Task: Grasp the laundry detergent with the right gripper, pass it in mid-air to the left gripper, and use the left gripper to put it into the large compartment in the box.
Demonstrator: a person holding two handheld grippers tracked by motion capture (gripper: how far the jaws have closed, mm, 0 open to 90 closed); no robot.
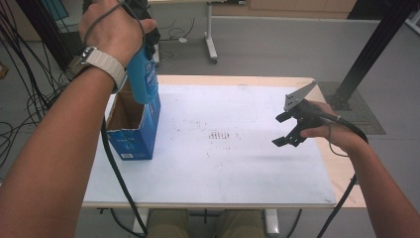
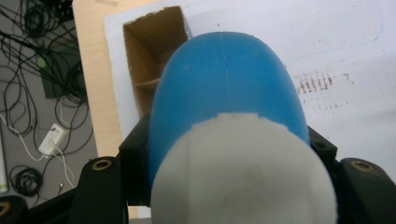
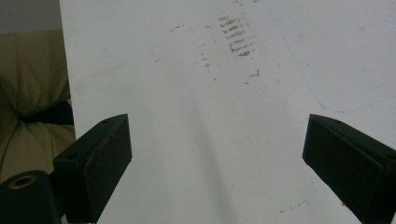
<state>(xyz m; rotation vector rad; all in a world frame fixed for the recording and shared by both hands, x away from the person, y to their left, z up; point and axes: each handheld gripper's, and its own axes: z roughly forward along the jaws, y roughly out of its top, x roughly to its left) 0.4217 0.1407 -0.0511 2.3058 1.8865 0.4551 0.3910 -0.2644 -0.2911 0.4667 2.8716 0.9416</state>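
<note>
The left gripper (image 1: 142,37) is clamped on a smooth blue plastic bottle with a white cap (image 1: 143,74), held by its upper end so the body hangs straight down. Its rounded base sits at the mouth of the open-topped blue cardboard box with a brown inside (image 1: 133,130), at about nine o'clock on the white table sheet (image 1: 247,163). That upright hold looks chosen so the bottle can pass cleanly through the narrow opening. In the left gripper view the white cap (image 2: 243,172) bulges between the black jaws, the blue body (image 2: 224,79) beyond it, and a cardboard divider shows inside the box (image 2: 149,56).

The right gripper (image 1: 285,130), near three o'clock, hangs above the sheet with jaws spread wide and nothing between them, apparently waiting out of the way.

The left hand (image 1: 111,29) covers most of its gripper. I cannot tell whether the bottle's base has entered the box or touches its rim.
</note>
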